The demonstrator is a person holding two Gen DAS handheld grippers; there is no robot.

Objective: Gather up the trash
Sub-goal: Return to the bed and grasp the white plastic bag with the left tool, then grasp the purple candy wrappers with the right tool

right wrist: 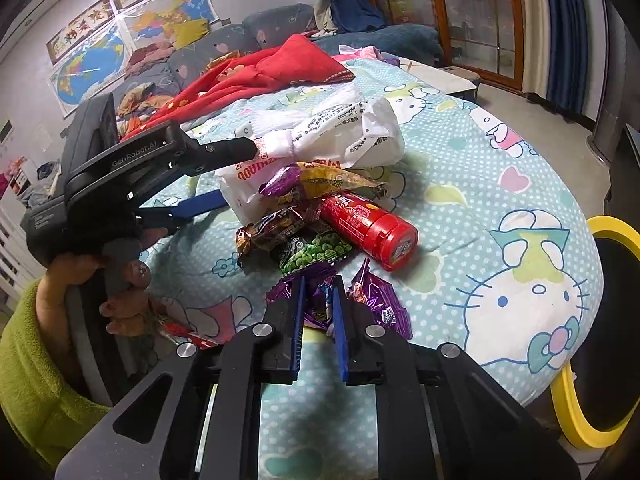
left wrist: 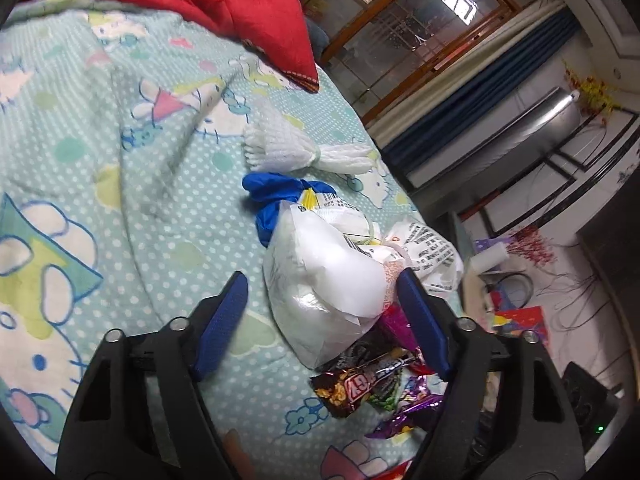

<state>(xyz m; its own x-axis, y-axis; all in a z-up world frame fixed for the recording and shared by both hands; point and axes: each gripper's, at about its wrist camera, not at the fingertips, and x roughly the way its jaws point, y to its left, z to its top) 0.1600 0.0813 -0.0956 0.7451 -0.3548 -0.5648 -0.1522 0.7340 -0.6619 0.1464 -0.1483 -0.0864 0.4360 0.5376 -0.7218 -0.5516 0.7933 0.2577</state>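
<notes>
In the right wrist view, the right gripper (right wrist: 318,300) is at the bottom centre of the frame. Its blue fingers (right wrist: 298,324) are pressed nearly together and pinch a purple wrapper (right wrist: 380,300) that lies on the bed (right wrist: 500,184), which has a light green cover with cartoon cats. Just above it in the frame, a green pea snack bag (right wrist: 316,252) and a brown wrapper (right wrist: 276,228) lie touching each other. To the right of them a red bottle (right wrist: 368,224) lies on its side, with its cap toward the camera. Above these is a yellow-green wrapper (right wrist: 340,184), and a white plastic bag (right wrist: 320,148) with printed text is on top of the heap.

At the left of this frame a hand (right wrist: 120,276) with a green sleeve (right wrist: 32,360) holds the left gripper (right wrist: 236,172). Its fingers are spread, one at each side of the white plastic bag; whether they already press the bag I cannot tell. In the left wrist view the same gripper (left wrist: 324,292) is at the bottom, with the bag (left wrist: 320,280) between its blue fingers (left wrist: 224,320). Above the bag in that frame lie a blue crumpled piece (left wrist: 276,196) and then a white foam net (left wrist: 288,148).

A red blanket (right wrist: 280,68) lies at the far side of the bed. At the right edge of the right wrist view a bin with a yellow rim (right wrist: 616,228) stands beside the bed.
</notes>
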